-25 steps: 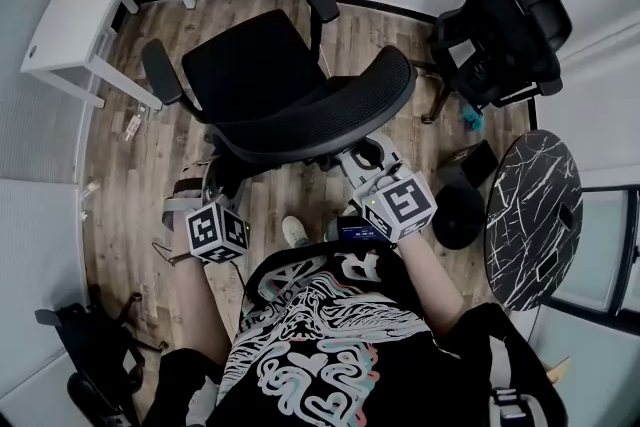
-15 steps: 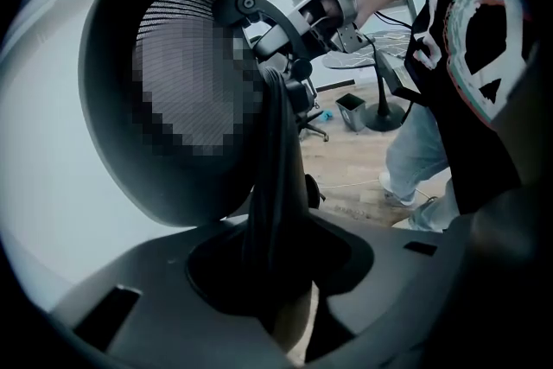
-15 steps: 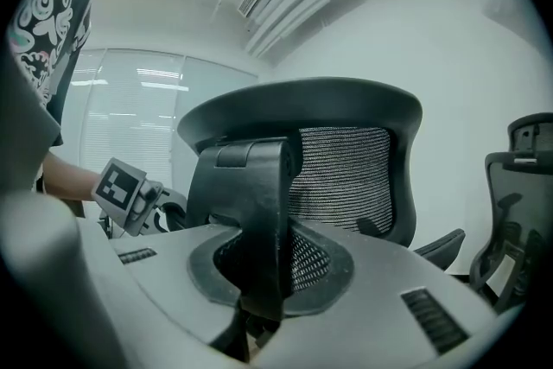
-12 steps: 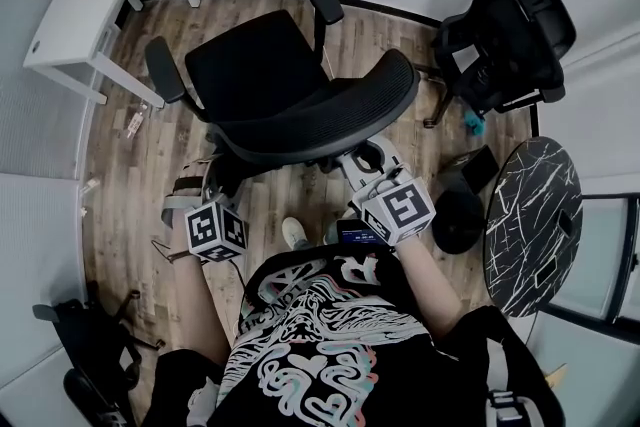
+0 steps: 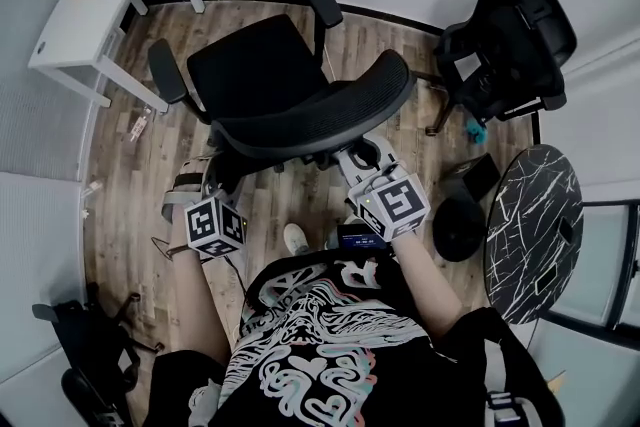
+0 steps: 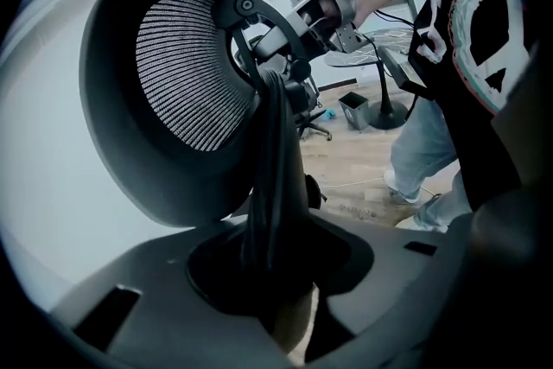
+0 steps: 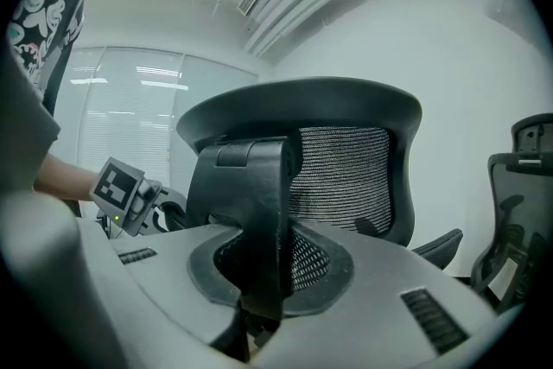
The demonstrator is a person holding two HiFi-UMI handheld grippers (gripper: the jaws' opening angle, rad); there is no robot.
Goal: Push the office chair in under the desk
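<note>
**Both grippers clamped on the office chair (image 5: 300, 115), well apart from the desk (image 5: 90, 5)**

Nearest is the person (image 5: 320, 355) in a black printed shirt, who holds one gripper in each hand. The left gripper (image 5: 205, 177) points down at a slant. Its jaws are closed on the dark upright bar (image 6: 272, 177) that carries the chair's back, and the bar fills the gap between them. The right gripper (image 5: 352, 158) is held almost level. Its jaws are closed on the broad black bracket (image 7: 255, 212) behind the same back, higher up than the left one.

The chair itself is all black. Its backrest (image 6: 186, 73) is a curved frame with fine mesh stretched inside, and the mesh looks pale grey where light passes through it. Beyond the backrest is a wide seat (image 5: 250, 65) with two armrests (image 5: 165, 73) at its sides. The back faces the person and the seat faces the far wall.

The chair stands on the wooden floor (image 5: 140, 165), between the person and the wall. The white desk is further away, in the far left corner, and no part of the chair is under it. At the far right are a second black chair (image 5: 510, 25) and a round dark table (image 5: 535, 205) with white veins.
</note>
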